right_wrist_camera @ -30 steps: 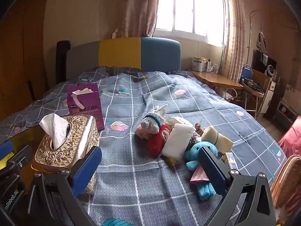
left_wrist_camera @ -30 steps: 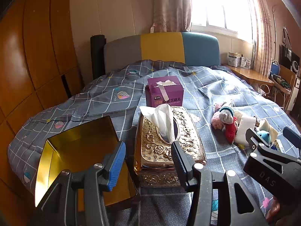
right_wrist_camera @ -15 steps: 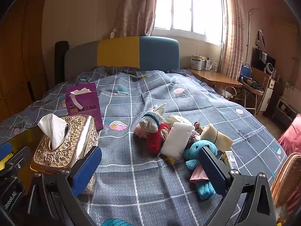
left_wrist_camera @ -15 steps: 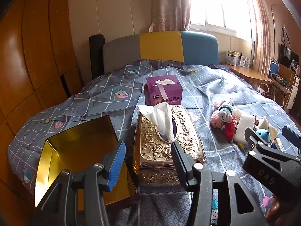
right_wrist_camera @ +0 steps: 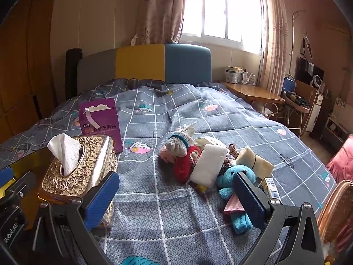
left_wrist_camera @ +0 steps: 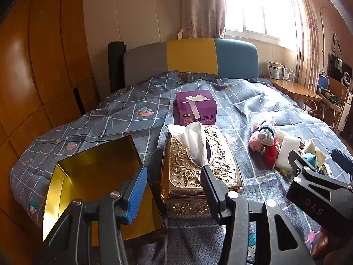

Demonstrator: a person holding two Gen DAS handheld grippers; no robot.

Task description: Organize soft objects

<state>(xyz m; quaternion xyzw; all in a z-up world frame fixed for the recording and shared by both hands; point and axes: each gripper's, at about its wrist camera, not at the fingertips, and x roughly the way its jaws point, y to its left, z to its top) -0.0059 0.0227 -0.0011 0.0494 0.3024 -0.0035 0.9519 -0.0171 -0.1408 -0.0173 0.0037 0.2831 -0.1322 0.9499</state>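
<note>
Little has moved: both views drift slightly. Left hand-held gripper (left_wrist_camera: 173, 180) and right hand-held gripper (right_wrist_camera: 176, 195) hang open, empty. Soft toys (right_wrist_camera: 198, 163) lie heaped on the bed (right_wrist_camera: 167, 114); light, squashy, best pinched mid-body.

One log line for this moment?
left gripper: open, empty | right gripper: open, empty | soft toys: untouched on bed | gold tin: empty

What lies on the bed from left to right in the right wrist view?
Gold tissue box → purple box → doll with the knitted hat → white pad → blue plush elephant → small yellow carton.
</note>
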